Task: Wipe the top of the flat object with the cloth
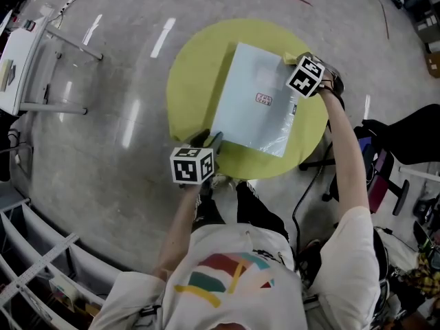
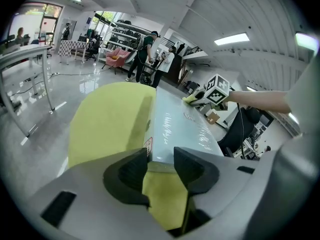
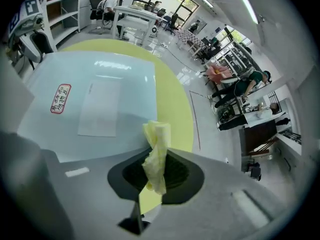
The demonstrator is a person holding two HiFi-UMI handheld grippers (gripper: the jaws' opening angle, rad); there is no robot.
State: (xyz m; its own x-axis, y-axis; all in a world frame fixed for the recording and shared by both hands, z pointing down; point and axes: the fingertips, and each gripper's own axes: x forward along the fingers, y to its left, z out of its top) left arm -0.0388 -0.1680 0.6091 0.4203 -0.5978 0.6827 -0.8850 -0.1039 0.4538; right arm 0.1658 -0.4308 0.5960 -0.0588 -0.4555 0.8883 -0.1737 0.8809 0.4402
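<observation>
A pale blue-grey flat object (image 1: 254, 98) wrapped in shiny film, with a small red label, lies on a round yellow-green table (image 1: 189, 67). My right gripper (image 1: 297, 62) is at its far right corner, shut on a bunched yellow cloth (image 1: 291, 58). In the right gripper view the cloth (image 3: 156, 149) sticks up out of the closed jaws of the right gripper (image 3: 157, 166), just off the flat object's (image 3: 100, 89) edge. My left gripper (image 1: 208, 140) is at the near left corner. Its jaws stand wide in the left gripper view, the left gripper (image 2: 161, 156) flanking the flat object's (image 2: 180, 126) near corner.
A white table (image 1: 17, 60) stands far left, and a black chair (image 1: 392, 157) with cables is at the right. My legs are against the round table's near edge. People (image 2: 147, 54) stand among desks in the background.
</observation>
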